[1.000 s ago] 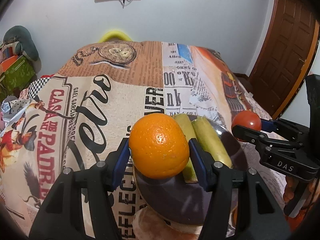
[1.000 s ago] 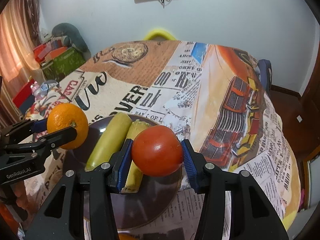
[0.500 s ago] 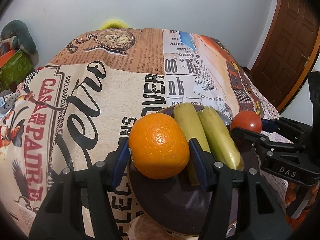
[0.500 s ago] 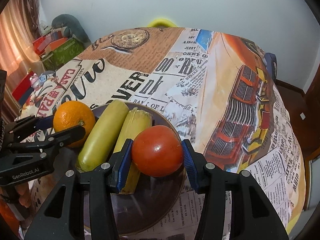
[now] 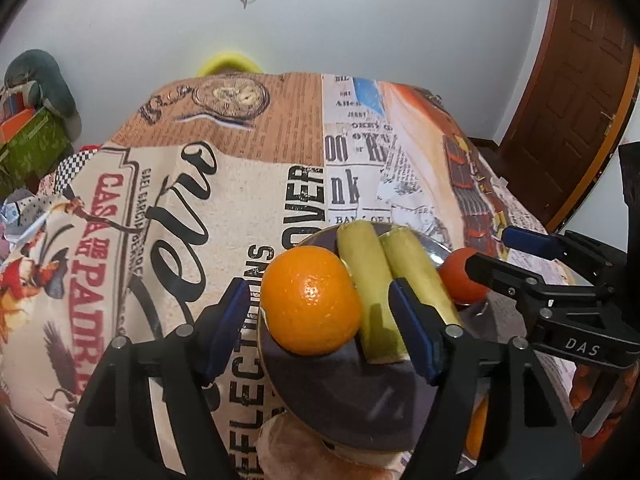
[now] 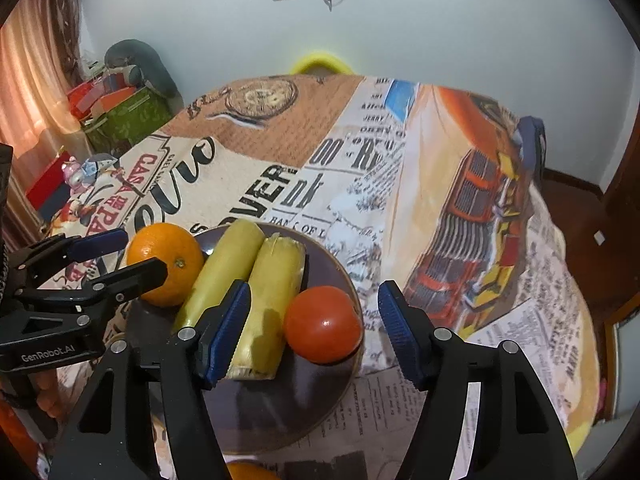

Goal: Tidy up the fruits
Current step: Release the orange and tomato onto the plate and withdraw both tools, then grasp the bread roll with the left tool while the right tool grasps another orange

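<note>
A dark round plate point(image 5: 344, 400) point(image 6: 264, 412) lies on the printed tablecloth. Two yellow-green banana-like fruits point(image 5: 384, 280) point(image 6: 256, 276) lie side by side on it. An orange point(image 5: 310, 300) point(image 6: 166, 262) rests at the plate's left edge, between the spread jaws of my left gripper point(image 5: 320, 332), which is open. A red tomato point(image 6: 322, 324) point(image 5: 460, 280) sits on the plate's right side between the spread jaws of my right gripper point(image 6: 314, 330), also open. Each gripper shows in the other's view point(image 6: 108, 256) point(image 5: 508, 252).
The table is covered by a newspaper-print cloth point(image 5: 200, 208). A yellow chair back point(image 6: 320, 62) stands behind the far edge. Boxes and clutter point(image 6: 116, 116) lie left of the table. A wooden door point(image 5: 568, 92) is at the right. Another orange fruit point(image 6: 248, 472) peeks in below the plate.
Both grippers lowered toward the plate and opened. The orange and the tomato, held a second ago, now rest on the plate between the spread jaws.
</note>
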A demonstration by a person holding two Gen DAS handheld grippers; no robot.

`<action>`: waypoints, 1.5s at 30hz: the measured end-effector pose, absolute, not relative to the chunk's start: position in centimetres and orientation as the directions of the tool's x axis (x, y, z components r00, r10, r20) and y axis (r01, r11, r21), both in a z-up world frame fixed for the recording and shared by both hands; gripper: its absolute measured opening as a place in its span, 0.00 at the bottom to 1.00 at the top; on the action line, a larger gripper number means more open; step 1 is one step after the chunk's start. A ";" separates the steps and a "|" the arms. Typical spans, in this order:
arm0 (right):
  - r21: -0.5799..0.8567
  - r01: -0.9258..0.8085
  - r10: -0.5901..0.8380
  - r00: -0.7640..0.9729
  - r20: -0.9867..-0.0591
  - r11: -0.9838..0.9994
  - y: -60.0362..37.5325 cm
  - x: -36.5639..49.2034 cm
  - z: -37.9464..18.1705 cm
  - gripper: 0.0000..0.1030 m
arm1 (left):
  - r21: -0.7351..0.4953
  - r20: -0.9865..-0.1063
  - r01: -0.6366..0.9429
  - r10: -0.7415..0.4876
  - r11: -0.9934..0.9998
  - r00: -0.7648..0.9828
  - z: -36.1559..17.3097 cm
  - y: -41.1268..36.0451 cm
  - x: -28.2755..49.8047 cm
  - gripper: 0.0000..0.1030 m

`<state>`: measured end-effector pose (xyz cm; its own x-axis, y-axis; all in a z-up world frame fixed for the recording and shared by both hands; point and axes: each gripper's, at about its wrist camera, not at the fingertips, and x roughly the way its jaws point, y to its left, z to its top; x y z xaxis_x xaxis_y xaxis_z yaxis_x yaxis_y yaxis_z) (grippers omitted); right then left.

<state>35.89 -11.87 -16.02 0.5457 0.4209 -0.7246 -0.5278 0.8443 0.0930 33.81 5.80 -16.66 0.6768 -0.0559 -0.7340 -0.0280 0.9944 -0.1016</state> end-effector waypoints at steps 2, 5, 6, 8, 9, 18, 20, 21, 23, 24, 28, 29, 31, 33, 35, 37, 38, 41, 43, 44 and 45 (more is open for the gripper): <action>0.082 -0.528 0.419 0.558 -0.717 0.845 -12.0 35.3 -15.4 0.61 | -0.095 -0.721 -0.028 -0.049 0.995 0.691 -16.0 5.8 33.1 0.69; 0.074 -0.528 0.420 0.576 -0.701 0.846 -12.4 34.1 -14.4 0.61 | -0.085 -0.712 -0.032 -0.038 0.996 0.701 -15.0 5.9 32.0 0.69; 0.070 -0.528 0.419 0.581 -0.698 0.847 -12.5 33.7 -14.1 0.61 | -0.085 -0.710 -0.033 -0.037 0.996 0.703 -14.7 5.9 31.6 0.69; 0.056 -0.528 0.415 0.592 -0.691 0.847 -12.7 32.9 -13.6 0.61 | -0.081 -0.707 -0.037 -0.031 0.996 0.707 -14.1 6.0 30.7 0.69; 0.049 -0.528 0.413 0.599 -0.686 0.848 -12.8 32.3 -13.3 0.61 | -0.077 -0.705 -0.039 -0.027 0.996 0.709 -13.9 6.1 30.2 0.69; 0.059 -0.529 0.423 0.602 -0.677 0.847 -13.7 28.3 -12.7 0.61 | -0.063 -0.730 -0.065 -0.002 0.996 0.684 -13.9 6.4 26.1 0.70; 0.057 -0.525 0.419 0.603 -0.679 0.849 -13.8 27.6 -12.8 0.61 | -0.061 -0.739 -0.069 0.002 0.996 0.674 -14.3 6.4 25.2 0.70; 0.059 -0.524 0.418 0.602 -0.681 0.850 -14.0 27.2 -12.9 0.61 | -0.060 -0.745 -0.070 0.002 0.996 0.667 -14.6 6.3 24.9 0.71; 0.066 -0.522 0.419 0.597 -0.685 0.850 -14.1 26.5 -13.1 0.61 | -0.057 -0.759 -0.069 0.002 0.996 0.652 -15.3 6.1 24.3 0.71; 0.067 -0.521 0.418 0.595 -0.687 0.851 -14.2 26.2 -13.3 0.61 | -0.055 -0.764 -0.069 0.002 0.996 0.645 -15.6 6.0 24.0 0.71; 0.050 -0.523 0.404 0.589 -0.700 0.851 -14.2 24.8 -14.1 0.61 | -0.060 -0.793 -0.072 -0.004 0.996 0.609 -17.3 5.7 23.4 0.71; 0.045 -0.526 0.401 0.586 -0.704 0.849 -14.1 24.6 -14.3 0.61 | -0.065 -0.803 -0.075 -0.008 0.995 0.597 -17.9 5.6 23.3 0.71; 0.029 -0.532 0.390 0.583 -0.713 0.846 -13.8 24.1 -14.8 0.61 | -0.080 -0.818 -0.080 -0.020 0.994 0.575 -18.8 5.4 23.3 0.71; 0.023 -0.534 0.385 0.579 -0.719 0.845 -13.6 23.6 -15.3 0.61 | -0.100 -0.833 -0.087 -0.036 0.991 0.552 -19.8 5.2 23.5 0.72; 0.042 -0.538 0.393 0.559 -0.730 0.842 -13.6 23.4 -16.1 0.61 | -0.104 -0.847 -0.098 -0.037 0.990 0.531 -20.6 5.0 23.8 0.72; 0.051 -0.539 0.395 0.546 -0.739 0.841 -13.6 23.2 -16.8 0.61 | -0.108 -0.857 -0.114 -0.035 0.988 0.514 -21.4 4.8 24.2 0.72; 0.054 -0.538 0.393 0.540 -0.744 0.841 -13.5 23.2 -17.2 0.61 | -0.114 -0.861 -0.119 -0.039 0.986 0.507 -21.7 4.8 24.3 0.72; 0.079 -0.531 0.397 0.519 -0.757 0.844 -13.7 23.3 -18.2 0.61 | -0.132 -0.867 -0.129 -0.051 0.983 0.495 -22.6 4.5 24.6 0.73; 0.097 -0.522 0.400 0.506 -0.764 0.847 -13.9 23.5 -18.9 0.61 | -0.128 -0.862 -0.138 -0.041 0.982 0.506 -22.8 4.4 24.7 0.79; 0.105 -0.519 0.401 0.500 -0.768 0.848 -13.9 23.6 -19.1 0.61 | -0.127 -0.862 -0.140 -0.040 0.982 0.506 -22.9 4.3 24.8 0.80; 0.113 -0.516 0.402 0.492 -0.772 0.849 -14.0 23.7 -19.4 0.61 | -0.127 -0.861 -0.142 -0.038 0.982 0.508 -23.0 4.2 24.8 0.81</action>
<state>23.71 -14.05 -19.39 0.4924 0.4021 -0.7719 -0.5160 0.8491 0.1131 24.84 4.25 -22.98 0.5079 -0.0377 -0.8606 -0.1417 0.9818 -0.1266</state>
